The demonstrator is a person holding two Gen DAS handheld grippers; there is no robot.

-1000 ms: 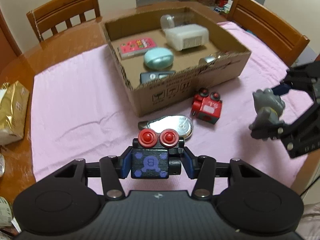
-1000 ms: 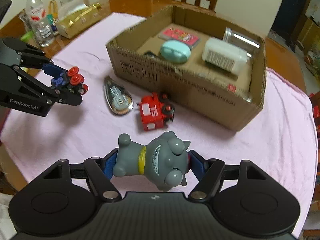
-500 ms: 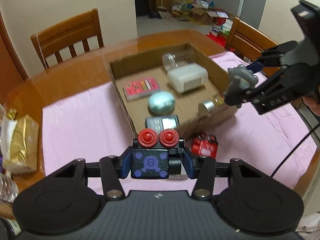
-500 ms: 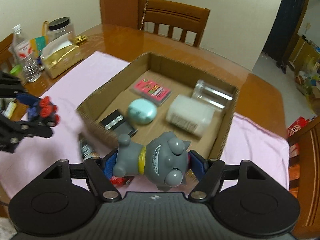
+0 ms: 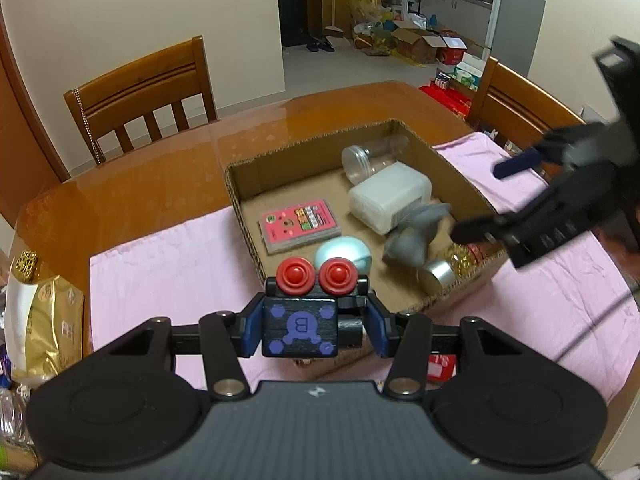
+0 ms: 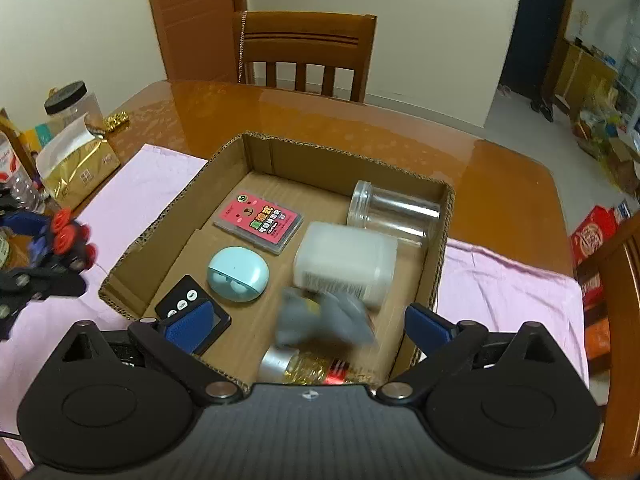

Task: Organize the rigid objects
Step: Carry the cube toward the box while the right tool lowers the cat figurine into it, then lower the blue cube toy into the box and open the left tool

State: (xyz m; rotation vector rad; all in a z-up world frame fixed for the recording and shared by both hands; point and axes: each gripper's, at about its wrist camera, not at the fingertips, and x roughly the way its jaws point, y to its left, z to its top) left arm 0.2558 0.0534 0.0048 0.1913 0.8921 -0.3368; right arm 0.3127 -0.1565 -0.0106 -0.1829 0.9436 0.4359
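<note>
My left gripper [image 5: 312, 330] is shut on a black toy robot block [image 5: 306, 312] with two red knobs, held above the near wall of the cardboard box [image 5: 244, 208]. My right gripper [image 6: 310, 322] is open above the box [image 6: 436, 280]. The grey cat figure [image 6: 324, 314] is blurred below it, inside the box beside the white container [image 6: 344, 266]. In the left wrist view the cat [image 5: 416, 234] lies in the box and the right gripper [image 5: 500, 204] is open above the box's right side.
The box holds a pink card pack [image 6: 258, 222], a teal case [image 6: 238, 274], a clear jar [image 6: 394, 212], a black remote [image 6: 180, 306] and a gold-filled bottle [image 6: 308, 366]. A red toy [image 5: 440, 368] lies on the pink cloth. Gold bags, bottles and chairs ring the table.
My right gripper has opened and let go of the grey cat, which has dropped into the box. Both grippers have risen and moved over the box.
</note>
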